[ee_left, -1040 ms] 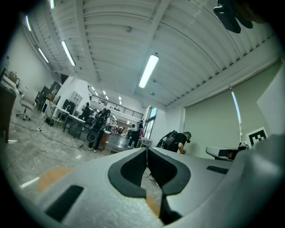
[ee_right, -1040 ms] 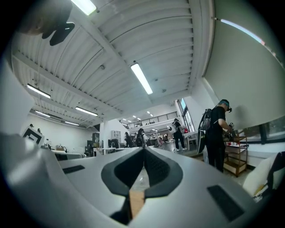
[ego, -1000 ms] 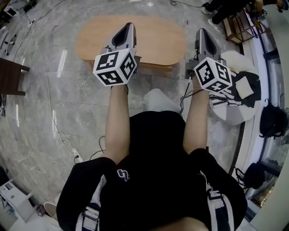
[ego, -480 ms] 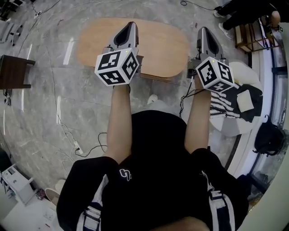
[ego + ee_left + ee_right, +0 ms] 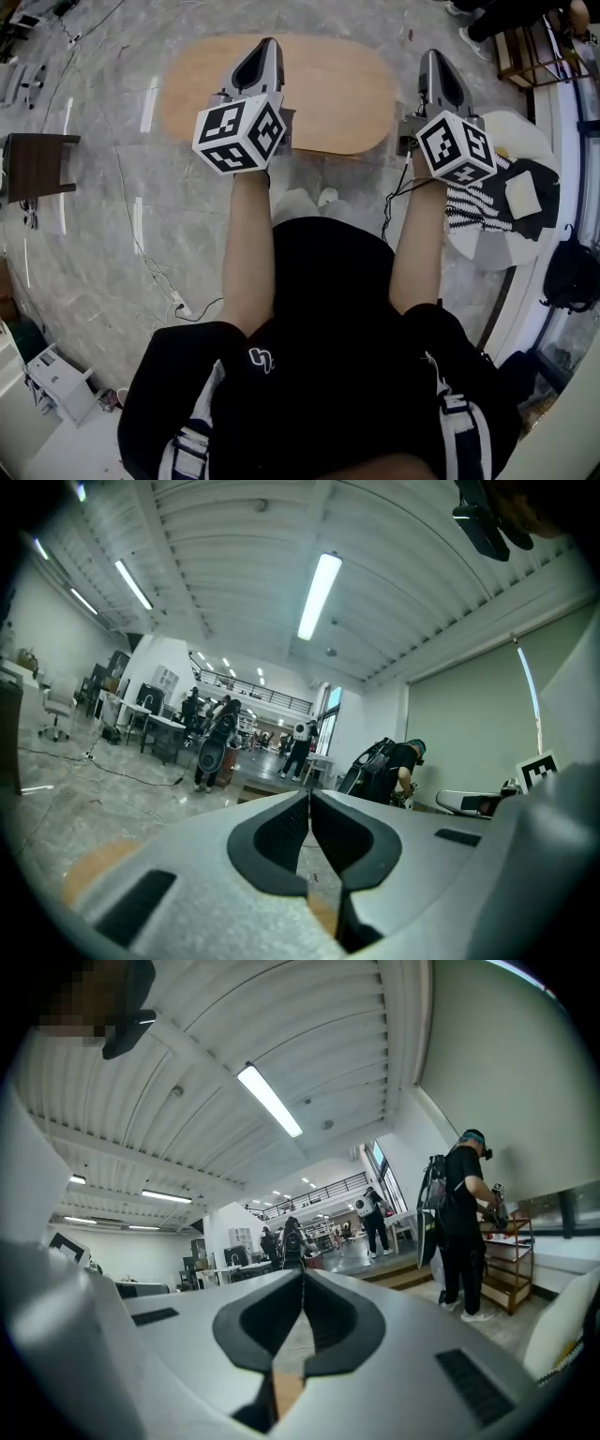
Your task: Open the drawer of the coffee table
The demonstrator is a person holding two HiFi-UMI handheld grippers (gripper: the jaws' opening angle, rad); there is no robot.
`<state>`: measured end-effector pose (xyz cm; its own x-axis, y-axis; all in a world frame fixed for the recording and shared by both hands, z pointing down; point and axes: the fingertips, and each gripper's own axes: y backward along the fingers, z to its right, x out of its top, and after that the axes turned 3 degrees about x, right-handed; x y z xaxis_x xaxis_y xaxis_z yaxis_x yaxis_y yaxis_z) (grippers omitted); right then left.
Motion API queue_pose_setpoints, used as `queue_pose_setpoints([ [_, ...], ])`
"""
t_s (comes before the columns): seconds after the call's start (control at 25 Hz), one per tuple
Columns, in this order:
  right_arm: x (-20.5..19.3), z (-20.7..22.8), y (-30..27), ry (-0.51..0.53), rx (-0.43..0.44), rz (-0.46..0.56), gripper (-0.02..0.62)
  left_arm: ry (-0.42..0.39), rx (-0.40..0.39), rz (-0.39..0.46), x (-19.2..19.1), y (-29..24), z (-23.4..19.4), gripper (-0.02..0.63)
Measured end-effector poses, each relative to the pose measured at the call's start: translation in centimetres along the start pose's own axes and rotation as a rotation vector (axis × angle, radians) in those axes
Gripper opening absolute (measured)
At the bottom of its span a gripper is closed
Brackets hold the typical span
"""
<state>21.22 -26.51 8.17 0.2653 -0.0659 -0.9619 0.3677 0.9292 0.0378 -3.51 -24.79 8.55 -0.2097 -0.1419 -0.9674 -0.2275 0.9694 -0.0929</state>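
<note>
The coffee table (image 5: pixel 323 89) has an oval light-wood top and stands on the marble floor just ahead of me; its drawer is hidden under the near edge. My left gripper (image 5: pixel 265 47) is held level above the tabletop, shut, with nothing in it. My right gripper (image 5: pixel 438 58) is level too, shut and empty, just past the table's right end. In the left gripper view the left gripper (image 5: pixel 309 797) has its pads pressed together, with a strip of tabletop (image 5: pixel 94 866) below. In the right gripper view the right gripper (image 5: pixel 302 1277) is likewise shut.
A white round side table (image 5: pixel 487 246) with black and striped cloths stands at my right, with a black backpack (image 5: pixel 570 272) beyond it. A dark wooden stool (image 5: pixel 37 165) is at the left. Cables (image 5: pixel 141 246) trail over the floor. A person with a backpack (image 5: pixel 464 1227) stands by a wooden shelf (image 5: pixel 506 1265).
I have stepped toward the table, so both grippers have been carried forward with it looming a little larger. Both jaws stay shut and empty.
</note>
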Motion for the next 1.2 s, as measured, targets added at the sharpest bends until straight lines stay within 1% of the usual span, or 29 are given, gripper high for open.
queue_pose_setpoints([
  [0.28,-2.1,-0.6,-2.3,-0.046,0.012,-0.037,0.012,0.002,0.03,-0.038,-0.4,-1.3,-2.8,0.014],
  [0.4,-3.7,-0.4,-2.8,-0.061,0.005,-0.067,0.012,-0.011,0.058,-0.05,-1.3,-1.4,-4.1,0.014],
  [0.48,-5.3,-0.5,-2.9,-0.059,-0.006,-0.102,0.012,-0.004,0.079,-0.07,-2.3,-1.3,-5.4,0.014],
  [0.76,-9.7,-0.5,-2.9,-0.058,-0.04,-0.19,0.012,0.043,0.118,-0.144,-6.4,-1.4,-9.2,0.014],
  [0.96,-12.7,0.2,-1.9,-0.062,-0.063,-0.244,0.012,0.051,0.146,-0.214,-10.1,-1.0,-11.3,0.014],
  [1.08,-15.1,0.5,-1.6,-0.072,-0.085,-0.276,0.012,0.067,0.178,-0.252,-12.2,-0.7,-13.1,0.014],
  [1.2,-17.7,0.5,-1.0,-0.085,-0.096,-0.315,0.012,0.068,0.186,-0.288,-14.4,-0.5,-13.8,0.014],
])
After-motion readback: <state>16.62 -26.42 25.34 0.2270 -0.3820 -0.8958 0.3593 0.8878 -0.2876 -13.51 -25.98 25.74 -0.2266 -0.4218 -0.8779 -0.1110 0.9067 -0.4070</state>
